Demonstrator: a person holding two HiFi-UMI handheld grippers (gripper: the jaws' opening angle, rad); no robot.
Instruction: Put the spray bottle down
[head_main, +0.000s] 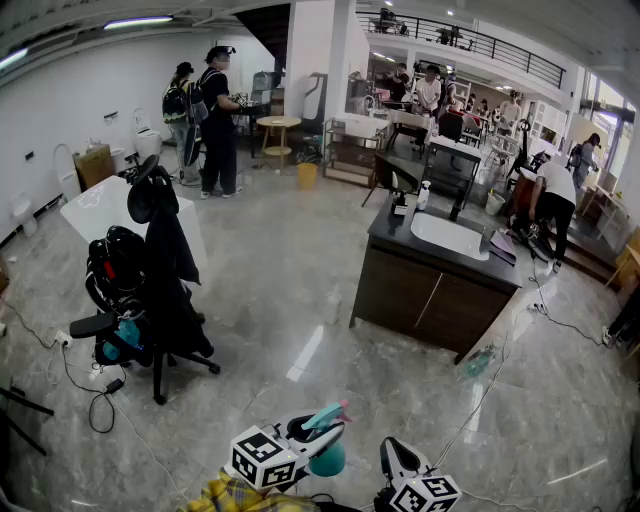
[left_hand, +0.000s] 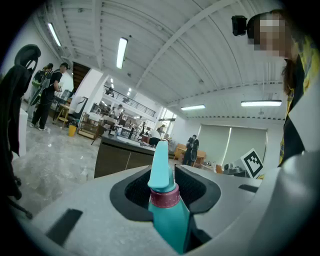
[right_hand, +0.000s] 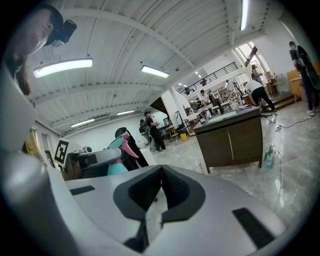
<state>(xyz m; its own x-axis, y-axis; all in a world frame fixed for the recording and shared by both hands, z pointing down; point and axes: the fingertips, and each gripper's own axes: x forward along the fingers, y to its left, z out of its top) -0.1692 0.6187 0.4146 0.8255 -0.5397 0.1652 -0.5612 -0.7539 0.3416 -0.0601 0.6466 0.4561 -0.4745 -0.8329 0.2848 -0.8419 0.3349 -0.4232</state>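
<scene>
In the head view the left gripper (head_main: 312, 433) is low at the near edge, gripping the teal plastic spray bottle (head_main: 327, 459) with a pink-tipped nozzle. The bottle hangs in the air over the glossy grey stone floor (head_main: 290, 270). The right gripper (head_main: 396, 457) is just beside it. The putting-down looks not yet done, since nothing supports the bottle but the gripper. The nearest raised surface is the dark-brown table (head_main: 420, 297) with a white basin in its top, well apart ahead to the right. A black office chair (head_main: 155, 270) draped with dark clothes stands to the left, and thin cables (head_main: 480, 400) trail across the floor on the right. The open floor between them gives broad room. In the left gripper view the left gripper (left_hand: 165, 186) is clamped on the spray bottle (left_hand: 169, 215) by its neck at the dark red collar, the nozzle pointing upward. In the right gripper view the right gripper (right_hand: 160, 189) is closed on nothing, its pads meeting, and the spray bottle (right_hand: 118, 164) shows off to its left.
</scene>
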